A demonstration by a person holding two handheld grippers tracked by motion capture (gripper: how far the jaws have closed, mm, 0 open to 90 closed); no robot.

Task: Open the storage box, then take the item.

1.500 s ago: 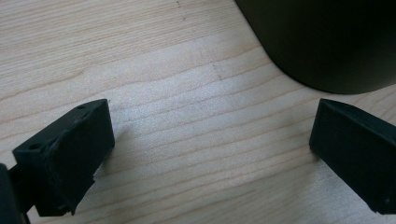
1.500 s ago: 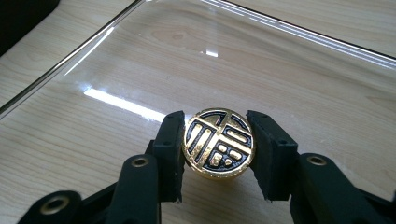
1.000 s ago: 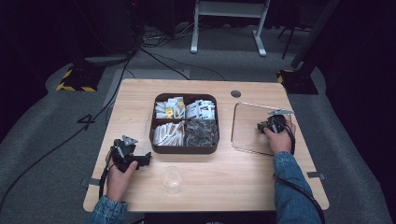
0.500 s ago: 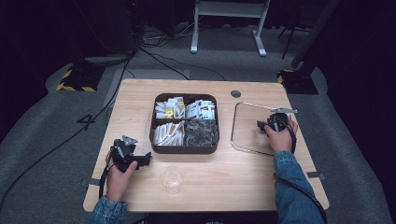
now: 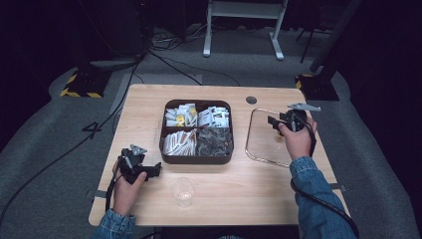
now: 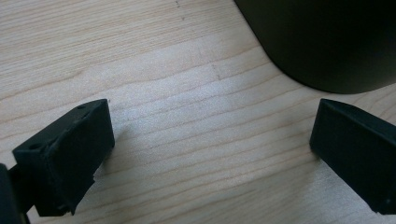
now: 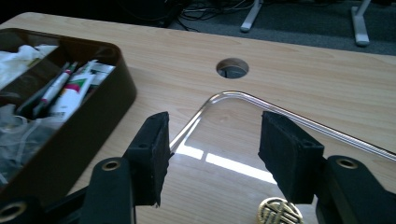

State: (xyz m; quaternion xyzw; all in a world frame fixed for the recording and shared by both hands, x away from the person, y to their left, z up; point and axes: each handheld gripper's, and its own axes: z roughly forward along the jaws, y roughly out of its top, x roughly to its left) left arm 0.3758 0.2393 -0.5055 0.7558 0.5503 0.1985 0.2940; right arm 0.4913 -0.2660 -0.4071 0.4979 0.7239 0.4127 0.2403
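Right gripper (image 5: 275,122) above the clear lid (image 5: 263,142), jaws just opened and parted with nothing between them; lid lies flat on the table (image 5: 149,99), right of the brown compartment tray (image 5: 196,158). Left gripper (image 5: 155,169) parted, empty, beside the tray. Risk: a low sweep could knock the lid's gold knob (image 7: 278,211) and skid the lid off the table. Plastic cup (image 5: 183,190) stands well apart, near edge.

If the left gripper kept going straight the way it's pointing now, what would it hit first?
Most likely the dark brown tray. The left gripper is open over bare table, and the tray's rounded corner lies just ahead, a little to one side. Depth is hard to judge, so it might graze the corner.
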